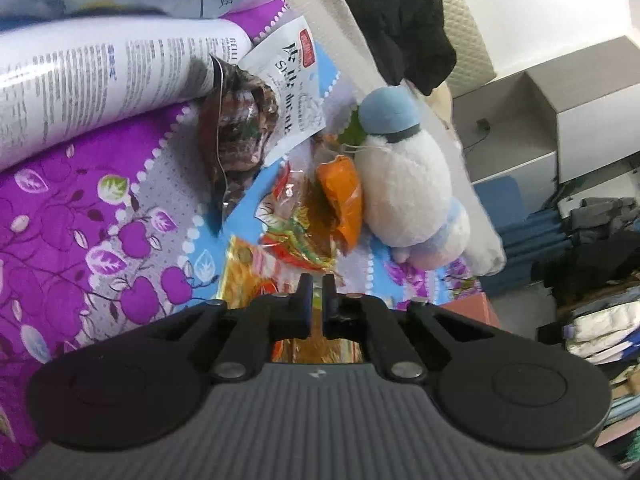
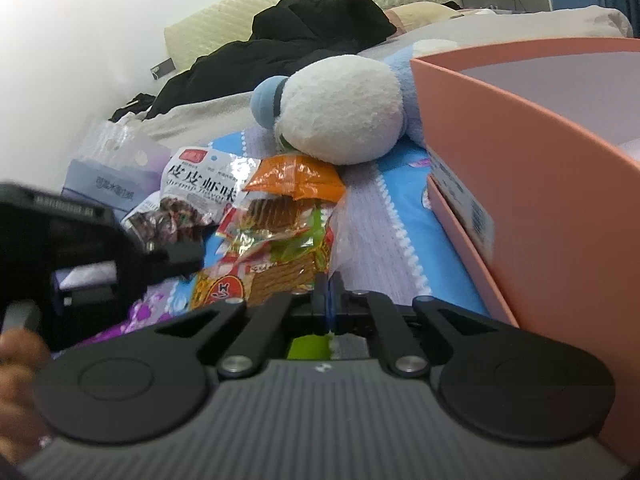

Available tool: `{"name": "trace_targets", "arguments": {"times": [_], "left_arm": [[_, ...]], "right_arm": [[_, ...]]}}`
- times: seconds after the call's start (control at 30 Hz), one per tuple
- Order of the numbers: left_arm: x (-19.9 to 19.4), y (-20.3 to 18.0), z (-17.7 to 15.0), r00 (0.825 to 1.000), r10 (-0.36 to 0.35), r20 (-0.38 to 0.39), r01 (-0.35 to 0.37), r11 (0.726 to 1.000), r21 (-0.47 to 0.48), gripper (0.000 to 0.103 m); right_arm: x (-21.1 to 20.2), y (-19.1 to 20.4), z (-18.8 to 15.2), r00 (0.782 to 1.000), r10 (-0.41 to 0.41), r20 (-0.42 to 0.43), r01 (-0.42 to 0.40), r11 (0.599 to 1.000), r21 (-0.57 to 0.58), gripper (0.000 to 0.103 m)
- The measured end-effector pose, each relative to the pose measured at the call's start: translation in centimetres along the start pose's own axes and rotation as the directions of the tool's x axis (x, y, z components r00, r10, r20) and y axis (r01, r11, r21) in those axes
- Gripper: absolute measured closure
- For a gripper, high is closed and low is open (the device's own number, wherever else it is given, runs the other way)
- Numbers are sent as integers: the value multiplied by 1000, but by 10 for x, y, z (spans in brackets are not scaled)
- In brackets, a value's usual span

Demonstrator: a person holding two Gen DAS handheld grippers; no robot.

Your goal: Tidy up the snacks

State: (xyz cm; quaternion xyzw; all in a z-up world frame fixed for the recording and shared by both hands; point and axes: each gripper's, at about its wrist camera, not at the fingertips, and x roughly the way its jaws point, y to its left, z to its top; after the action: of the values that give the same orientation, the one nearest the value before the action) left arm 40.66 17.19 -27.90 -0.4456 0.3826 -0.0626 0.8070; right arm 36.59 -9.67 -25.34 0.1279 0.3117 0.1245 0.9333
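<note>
A red-and-yellow snack packet (image 1: 296, 236) (image 2: 280, 248) with a clear crinkled wrapper lies on the purple floral bedspread (image 1: 80, 240). My left gripper (image 1: 317, 292) is shut on its near edge, and the packet runs on under the fingers. In the right wrist view the left gripper (image 2: 188, 256) comes in from the left at the packet's side. My right gripper (image 2: 328, 286) is shut on a thin edge of the same wrapper. An orange packet (image 1: 340, 196) (image 2: 296, 178) lies just beyond. Further back are a dark brown snack bag (image 1: 236, 136) (image 2: 168, 216) and a white shrimp-flavour bag (image 1: 292, 76) (image 2: 200, 184).
A white-and-blue plush toy (image 1: 400, 168) (image 2: 340, 112) lies behind the snacks. A pink open box (image 2: 520, 160) stands close on the right. A large white printed bag (image 1: 100, 76) lies at the left. Black clothing (image 2: 312, 20) is heaped near the headboard. A hand (image 2: 16, 380) shows at lower left.
</note>
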Motion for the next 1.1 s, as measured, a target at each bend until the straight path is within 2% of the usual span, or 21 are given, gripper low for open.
{"name": "trace_targets", "arguments": {"times": [0.03, 0.1, 0.13, 0.17, 0.27, 0.47, 0.57, 0.6, 0.67, 0.7, 0.77, 0.83, 1.1], "left_arm": [[3, 0, 1, 1000, 7, -20, -7, 1000, -9, 96], [8, 3, 3, 999, -1, -45, -1, 998, -55, 79], [10, 4, 3, 999, -3, -47, 0, 997, -78, 57], [12, 5, 3, 999, -2, -43, -2, 995, -101, 41], [20, 7, 1, 999, -6, -40, 0, 990, -144, 39], [40, 9, -2, 998, -29, -58, 12, 962, -271, 40], [49, 9, -2, 999, -15, -53, -3, 947, -322, 43], [52, 9, -2, 999, -16, -47, -1, 939, -343, 46], [58, 9, -3, 999, -17, -40, 1, 927, -374, 62], [60, 9, -4, 999, -5, -35, -9, 924, -382, 66], [64, 12, -5, 1000, 9, -28, -20, 917, -398, 88], [68, 14, -5, 1000, 5, -25, -15, 916, -400, 97], [30, -3, -20, 1000, 3, -1, -3, 950, -312, 101]], "right_arm": [[-2, 0, -2, 1000, 0, -6, 0, 1000, 0, 100], [-5, 0, -6, 1000, 6, -23, -6, 1000, -3, 100], [-8, 1, -9, 1000, 9, -26, -9, 1000, -9, 100], [-11, 2, -11, 1000, 8, -26, -8, 1000, -17, 100], [-19, 3, -15, 1000, 6, -28, -6, 1000, -24, 100], [-28, 4, -19, 1000, 3, -24, -4, 999, -50, 100], [-32, 3, -21, 1000, 0, -26, -2, 999, -46, 100], [-34, 2, -23, 1000, -4, -27, 2, 999, -46, 100], [-38, 1, -27, 999, -11, -30, 9, 999, -52, 100], [-40, 1, -29, 999, -16, -32, 15, 998, -58, 100], [-43, 1, -33, 999, -22, -38, 19, 998, -68, 100], [-46, 1, -35, 999, -20, -44, 17, 997, -73, 100], [-69, 3, -41, 998, -12, -54, 7, 995, -99, 100]]}}
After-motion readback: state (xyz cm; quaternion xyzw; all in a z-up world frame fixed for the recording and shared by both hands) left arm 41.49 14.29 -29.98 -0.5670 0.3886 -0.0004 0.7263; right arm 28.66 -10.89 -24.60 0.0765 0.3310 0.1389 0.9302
